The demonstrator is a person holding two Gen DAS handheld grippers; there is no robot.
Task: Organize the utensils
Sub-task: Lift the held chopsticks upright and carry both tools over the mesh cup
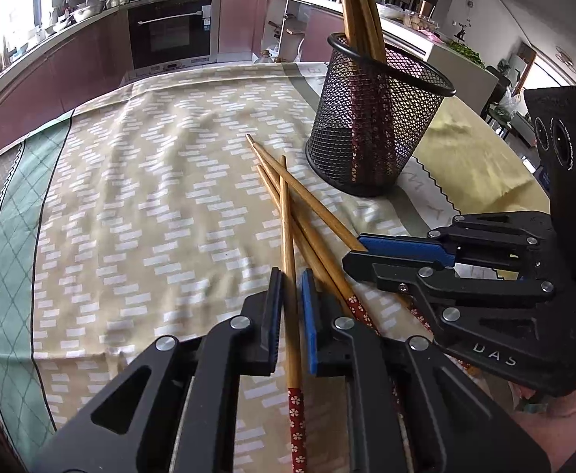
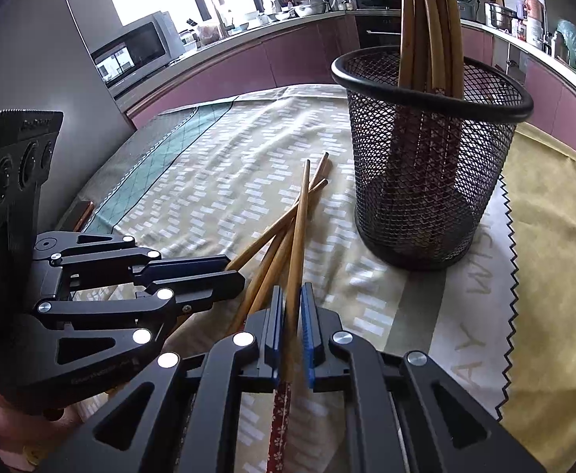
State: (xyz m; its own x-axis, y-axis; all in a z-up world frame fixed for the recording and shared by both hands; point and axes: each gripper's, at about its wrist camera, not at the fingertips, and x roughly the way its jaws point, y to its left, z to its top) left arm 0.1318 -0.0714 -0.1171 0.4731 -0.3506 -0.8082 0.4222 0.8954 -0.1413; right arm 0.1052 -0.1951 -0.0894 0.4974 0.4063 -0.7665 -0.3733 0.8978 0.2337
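Chopsticks [image 1: 360,12] cropped above holder [image 1: 374,118], ends claw-hidden

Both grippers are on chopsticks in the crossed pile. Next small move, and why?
Probably raise both straight up a little. The left gripper and right gripper each look shut on one chopstick, the left stick and the right stick, which cross the other loose chopsticks on the tablecloth. Lifting first should free them before swinging to the mesh holder.

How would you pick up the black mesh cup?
Pinch the rim of the cup from above, one finger inside, one outside, at its near side: it stands upright, looks too wide to span, and the chopsticks lean against the far side.
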